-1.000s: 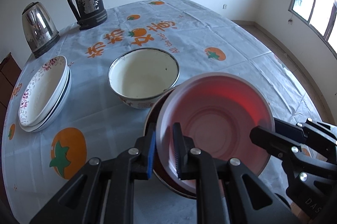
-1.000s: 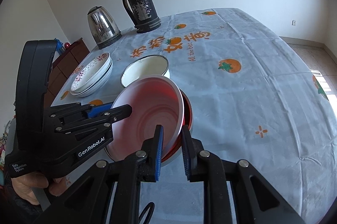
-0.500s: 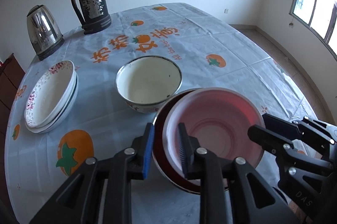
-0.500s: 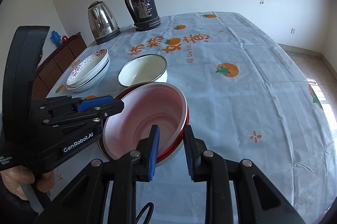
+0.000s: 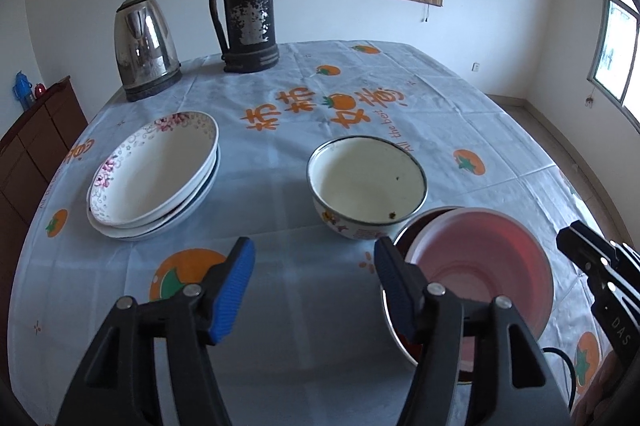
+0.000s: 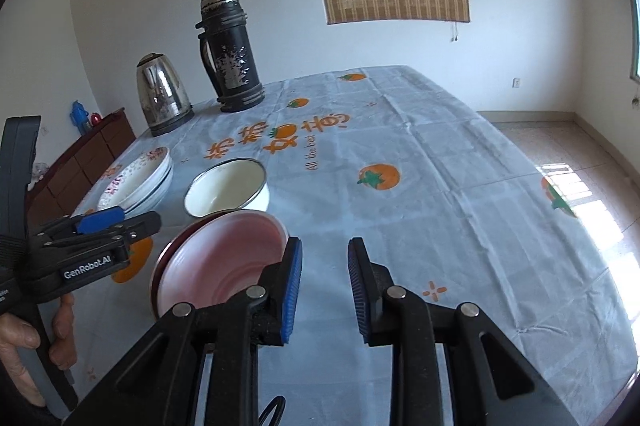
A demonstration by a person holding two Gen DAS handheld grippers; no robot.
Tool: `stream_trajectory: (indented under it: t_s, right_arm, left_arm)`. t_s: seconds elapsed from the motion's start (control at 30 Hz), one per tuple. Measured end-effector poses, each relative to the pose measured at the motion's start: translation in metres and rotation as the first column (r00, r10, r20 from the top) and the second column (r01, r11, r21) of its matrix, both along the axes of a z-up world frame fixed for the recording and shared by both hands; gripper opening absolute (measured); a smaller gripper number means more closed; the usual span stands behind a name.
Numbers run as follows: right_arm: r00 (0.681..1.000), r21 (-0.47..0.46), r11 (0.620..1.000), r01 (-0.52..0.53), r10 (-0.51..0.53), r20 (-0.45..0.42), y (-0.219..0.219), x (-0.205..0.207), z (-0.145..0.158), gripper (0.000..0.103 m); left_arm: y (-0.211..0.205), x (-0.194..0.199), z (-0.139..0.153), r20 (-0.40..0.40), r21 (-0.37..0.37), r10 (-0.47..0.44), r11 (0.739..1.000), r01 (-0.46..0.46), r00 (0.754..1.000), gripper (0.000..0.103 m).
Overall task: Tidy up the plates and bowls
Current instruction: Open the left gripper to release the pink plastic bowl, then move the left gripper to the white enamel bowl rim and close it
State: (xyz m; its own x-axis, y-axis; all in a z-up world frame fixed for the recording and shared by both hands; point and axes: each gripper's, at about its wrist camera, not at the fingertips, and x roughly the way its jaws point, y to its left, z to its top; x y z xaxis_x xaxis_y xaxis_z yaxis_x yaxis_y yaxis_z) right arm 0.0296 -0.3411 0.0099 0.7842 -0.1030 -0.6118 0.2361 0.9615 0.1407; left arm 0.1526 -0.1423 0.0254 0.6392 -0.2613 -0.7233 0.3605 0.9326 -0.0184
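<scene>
Two nested pink bowls (image 5: 480, 266), one enamel bowl (image 5: 366, 181); left tongs (image 5: 314, 286) opening, right tongs (image 6: 325, 288) apart, both empty.

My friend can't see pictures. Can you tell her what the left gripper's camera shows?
The left gripper is opening over the tablecloth, nothing between its jaws. A pink bowl sits by its right finger, with a white bowl, stacked plates, kettle and flask beyond.

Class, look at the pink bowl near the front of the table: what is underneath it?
The pink bowl sits nested inside a dark red bowl; only that bowl's rim shows around its edge. The red bowl's inside and the tablecloth beneath both are covered, so nothing more can be told.
</scene>
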Motion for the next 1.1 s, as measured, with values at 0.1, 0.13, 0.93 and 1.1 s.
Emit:
stream_trajectory:
  t_s: [0.1, 0.13, 0.93, 1.1]
  right_arm:
    - [1.000, 0.006, 1.000, -0.020, 0.020, -0.015, 0.004, 0.006, -0.005, 0.026]
    - [0.999, 0.011, 1.000, -0.027, 0.028, -0.022, 0.005, 0.008, -0.008, 0.026]
    - [0.991, 0.102, 0.989, -0.105, 0.095, 0.096, -0.020, 0.010, -0.014, 0.026]
    - [0.991, 0.137, 0.985, -0.102, 0.089, 0.098, -0.033, 0.016, -0.013, 0.026]
  left_arm:
    - [0.003, 0.003, -0.002, -0.002, -0.004, 0.012, 1.000, -0.012, 1.000, 0.063]
    - [0.004, 0.004, -0.003, -0.003, -0.005, 0.016, 1.000, -0.016, 1.000, 0.063]
    - [0.018, 0.032, -0.022, 0.010, -0.042, 0.102, 0.994, -0.102, 0.995, 0.064]
    - [0.016, 0.036, -0.023, 0.005, -0.042, 0.100, 0.994, -0.100, 0.995, 0.066]
